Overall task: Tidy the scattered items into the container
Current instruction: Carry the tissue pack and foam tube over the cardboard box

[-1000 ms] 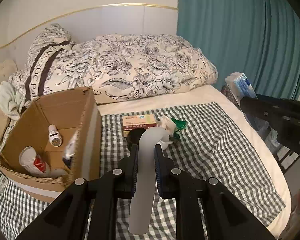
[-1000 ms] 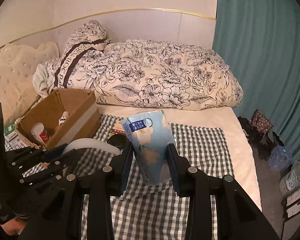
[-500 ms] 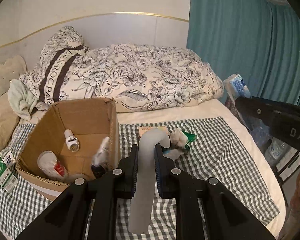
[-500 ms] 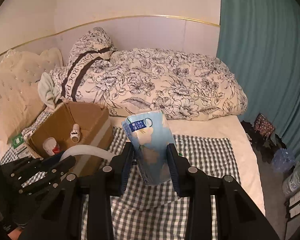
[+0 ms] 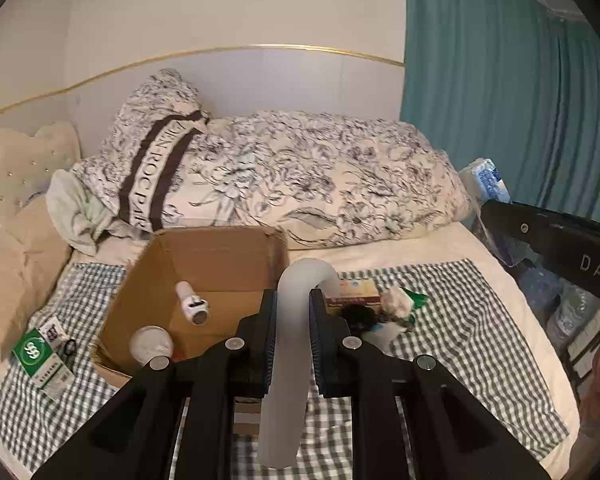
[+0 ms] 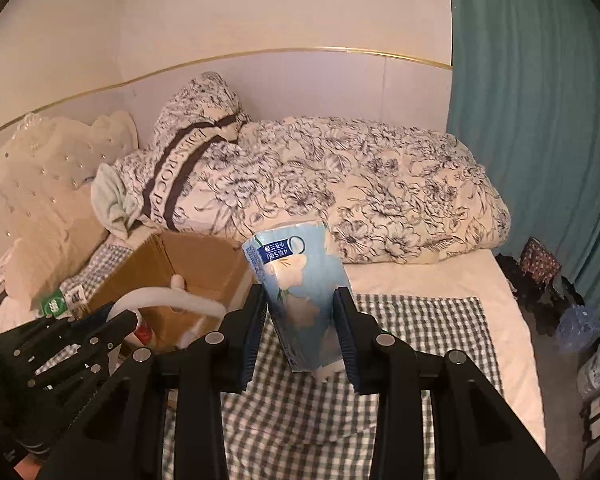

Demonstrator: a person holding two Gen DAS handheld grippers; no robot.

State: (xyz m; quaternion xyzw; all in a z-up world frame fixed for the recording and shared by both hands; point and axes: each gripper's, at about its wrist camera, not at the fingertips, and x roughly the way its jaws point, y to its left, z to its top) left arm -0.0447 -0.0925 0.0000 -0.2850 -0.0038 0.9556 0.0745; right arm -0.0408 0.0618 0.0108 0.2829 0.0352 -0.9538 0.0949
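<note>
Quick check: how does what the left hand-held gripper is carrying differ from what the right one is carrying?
The left hand-held gripper clamps a slim, plain white curved tube; the right hand-held gripper clamps a wide blue flower-printed tissue pack. The tube hooks over at its top; the pack is straight-sided and tilted. Both are lifted above the checked cloth, near the cardboard box.

The left tongs (image 5: 292, 320) clamp a curved white tube (image 5: 290, 344) above the open cardboard box (image 5: 148, 280) on the checked cloth (image 5: 460, 340).

A home bedroom: a bed (image 6: 420, 280) with a padded headboard (image 6: 40, 184), a floral duvet (image 5: 320, 184) bunched along the wall, a teal curtain (image 5: 500, 100), and what may be bags (image 6: 540, 272) on the floor.
</note>
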